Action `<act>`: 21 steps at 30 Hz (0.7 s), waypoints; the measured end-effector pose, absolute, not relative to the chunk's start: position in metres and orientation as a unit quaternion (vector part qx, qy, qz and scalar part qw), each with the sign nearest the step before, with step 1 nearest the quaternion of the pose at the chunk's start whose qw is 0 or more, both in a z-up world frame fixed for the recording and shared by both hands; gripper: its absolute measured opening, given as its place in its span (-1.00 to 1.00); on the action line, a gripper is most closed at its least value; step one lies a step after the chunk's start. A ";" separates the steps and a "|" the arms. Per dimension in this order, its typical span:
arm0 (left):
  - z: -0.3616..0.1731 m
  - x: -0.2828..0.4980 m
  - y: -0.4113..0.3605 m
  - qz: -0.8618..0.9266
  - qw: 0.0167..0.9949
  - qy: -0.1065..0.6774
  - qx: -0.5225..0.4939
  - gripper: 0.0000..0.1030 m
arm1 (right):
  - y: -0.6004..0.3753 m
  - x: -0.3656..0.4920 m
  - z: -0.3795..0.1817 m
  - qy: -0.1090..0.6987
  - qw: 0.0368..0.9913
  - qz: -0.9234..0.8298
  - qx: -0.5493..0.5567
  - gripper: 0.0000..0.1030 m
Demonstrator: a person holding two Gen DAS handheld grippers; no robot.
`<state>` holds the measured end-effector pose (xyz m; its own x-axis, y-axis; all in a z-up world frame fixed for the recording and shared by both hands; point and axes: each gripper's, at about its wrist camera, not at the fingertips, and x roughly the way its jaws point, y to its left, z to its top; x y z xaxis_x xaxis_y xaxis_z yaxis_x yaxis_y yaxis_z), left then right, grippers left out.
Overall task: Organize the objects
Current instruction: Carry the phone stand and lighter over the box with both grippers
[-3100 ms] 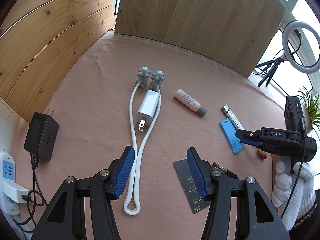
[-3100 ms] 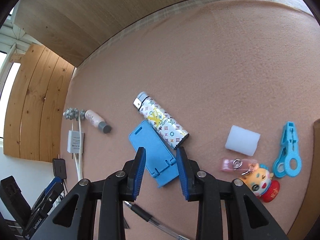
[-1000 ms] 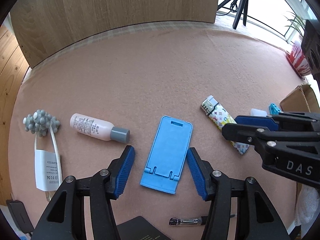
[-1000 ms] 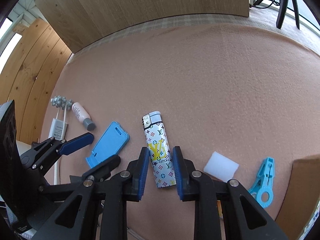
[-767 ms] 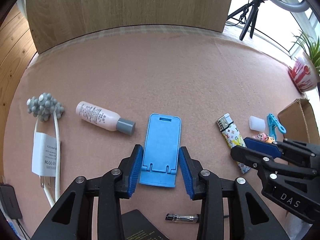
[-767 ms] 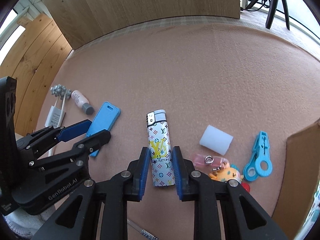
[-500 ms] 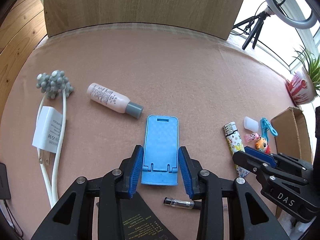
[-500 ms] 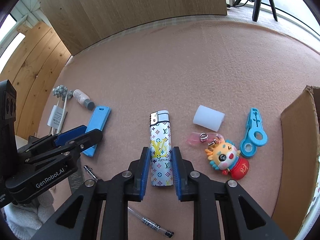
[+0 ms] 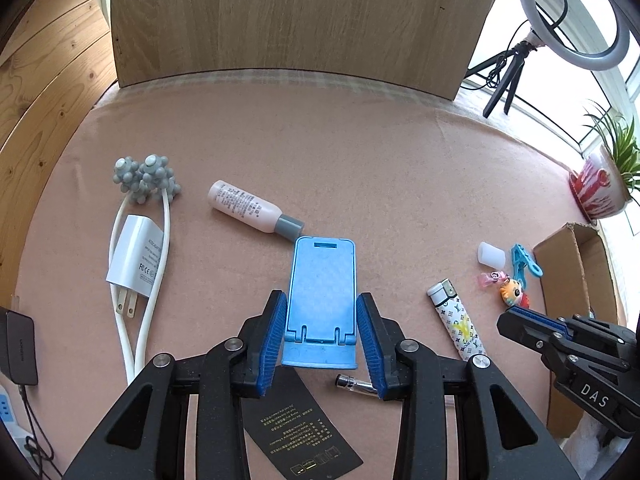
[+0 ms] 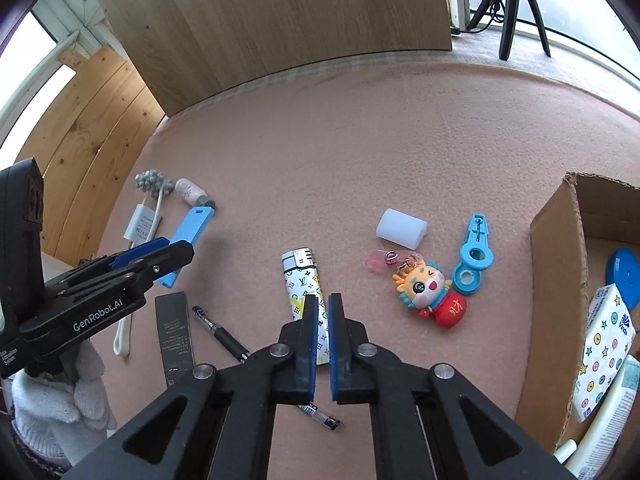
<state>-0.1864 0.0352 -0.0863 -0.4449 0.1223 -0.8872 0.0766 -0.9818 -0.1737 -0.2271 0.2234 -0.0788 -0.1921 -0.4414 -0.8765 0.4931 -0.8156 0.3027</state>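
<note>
My left gripper (image 9: pixel 322 316) is shut on a blue phone stand (image 9: pixel 322 296), its pads on both side edges near the base; the stand also shows in the right wrist view (image 10: pixel 192 232). My right gripper (image 10: pixel 323 312) is shut on the lower end of a white patterned lighter (image 10: pixel 303 284), which also shows at the right of the left wrist view (image 9: pixel 456 322). Both objects are just above the pink cloth (image 9: pixel 320 152).
An open cardboard box (image 10: pixel 556 264) with packets stands at right. A keychain doll (image 10: pixel 430 290), blue clip (image 10: pixel 474 258), white cap (image 10: pixel 401 229), pen (image 10: pixel 220 334), black card (image 9: pixel 296 428), pink bottle (image 9: pixel 252 208), white charger (image 9: pixel 136 256) and massager (image 9: pixel 146 180) lie around.
Both grippers closed, the left on the blue stand and the right on the lighter, and both have pulled back and up with them. The box has come into view.
</note>
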 end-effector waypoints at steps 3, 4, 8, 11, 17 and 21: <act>-0.085 -0.180 0.036 0.845 0.015 -0.097 -0.526 -0.24 | 0.214 -0.227 -0.083 0.040 0.308 -0.767 0.562 -0.55; -0.084 -0.180 0.036 0.845 0.015 -0.097 -0.525 -0.24 | 0.210 -0.226 -0.085 0.045 0.313 -0.763 0.564 -0.48; -0.082 -0.176 0.030 0.847 0.015 -0.101 -0.522 -0.24 | 0.193 -0.226 -0.099 0.074 0.313 -0.749 0.579 -0.47; -0.079 -0.173 0.024 0.849 0.013 -0.102 -0.518 -0.24 | 0.185 -0.226 -0.109 0.096 0.313 -0.744 0.583 -0.47; -0.077 -0.169 0.017 0.850 0.009 -0.107 -0.515 -0.24 | 0.168 -0.212 -0.107 0.173 0.308 -0.754 0.554 -0.59; -0.073 -0.169 0.021 0.853 0.014 -0.107 -0.511 -0.24 | 0.171 -0.207 -0.104 0.170 0.308 -0.757 0.551 -0.60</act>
